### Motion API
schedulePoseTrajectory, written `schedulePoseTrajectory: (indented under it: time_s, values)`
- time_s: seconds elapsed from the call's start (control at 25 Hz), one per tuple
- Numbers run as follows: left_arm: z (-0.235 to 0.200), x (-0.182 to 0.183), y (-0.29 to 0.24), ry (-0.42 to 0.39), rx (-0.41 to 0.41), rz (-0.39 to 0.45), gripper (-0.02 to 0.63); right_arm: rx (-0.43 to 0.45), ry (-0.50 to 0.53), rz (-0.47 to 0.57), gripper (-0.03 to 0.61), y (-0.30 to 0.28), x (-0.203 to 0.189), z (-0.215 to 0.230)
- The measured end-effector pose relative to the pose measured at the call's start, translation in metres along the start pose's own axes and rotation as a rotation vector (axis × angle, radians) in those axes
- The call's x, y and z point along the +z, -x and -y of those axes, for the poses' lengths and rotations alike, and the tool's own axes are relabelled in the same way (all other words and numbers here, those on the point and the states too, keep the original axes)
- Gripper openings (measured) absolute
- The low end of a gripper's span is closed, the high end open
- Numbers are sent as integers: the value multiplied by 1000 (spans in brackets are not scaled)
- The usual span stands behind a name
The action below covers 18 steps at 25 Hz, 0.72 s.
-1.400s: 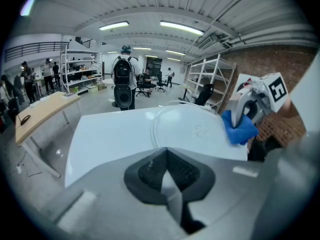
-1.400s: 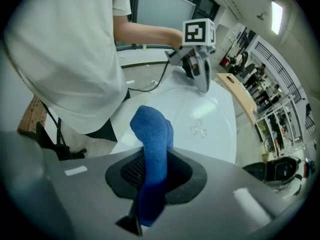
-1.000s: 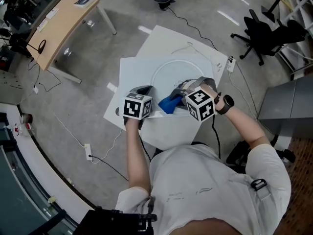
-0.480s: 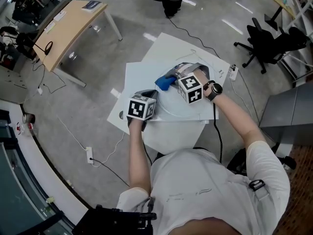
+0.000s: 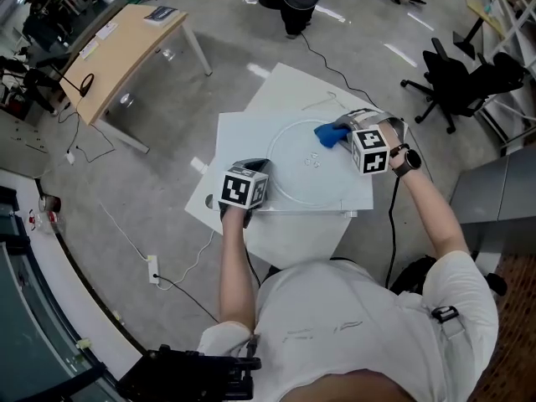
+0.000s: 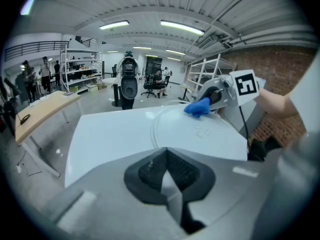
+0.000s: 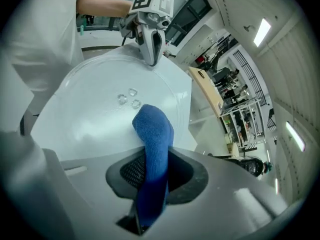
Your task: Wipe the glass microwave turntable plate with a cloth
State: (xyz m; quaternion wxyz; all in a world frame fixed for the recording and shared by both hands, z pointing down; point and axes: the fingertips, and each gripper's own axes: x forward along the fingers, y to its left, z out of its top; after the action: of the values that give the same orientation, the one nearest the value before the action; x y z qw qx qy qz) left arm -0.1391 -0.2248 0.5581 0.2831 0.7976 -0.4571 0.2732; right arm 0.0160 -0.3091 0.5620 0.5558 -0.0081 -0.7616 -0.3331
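Mid-wipe, prob. R gripper is clenched on the cloth, which is pressed on the plate near its 1 o'clock rim. L gripper is closed, empty, by the 9 o'clock rim. No visible dirt, so remaining area unclear.

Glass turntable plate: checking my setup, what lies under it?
The glass plate rests on a white board, itself overlapping a second white board. Whatever supports the boards is covered.
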Motion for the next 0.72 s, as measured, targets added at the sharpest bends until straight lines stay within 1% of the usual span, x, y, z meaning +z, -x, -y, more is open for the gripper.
schedulePoseTrajectory:
  time_s: [0.12, 0.24, 0.4, 0.52, 0.64, 0.72]
  values:
    - [1, 0, -2, 5, -7, -2, 0, 77, -46, 3, 66, 23, -13, -30]
    - [0, -3, -2, 11, -13, -8, 0, 156, -89, 35, 78, 43, -11, -61]
    - [-1, -2, 0, 15, -8, -8, 0, 215, -62, 24, 80, 59, -2, -90]
    - [-2, 0, 0, 15, -1, -1, 0, 261, -23, 49, 78, 67, 19, -108]
    - [-3, 1, 1, 18, 2, 0, 0, 311, 29, 127, 78, 69, 53, -121]
    - [-3, 0, 0, 23, -3, -4, 0, 323, 52, 185, 78, 65, 77, -125]
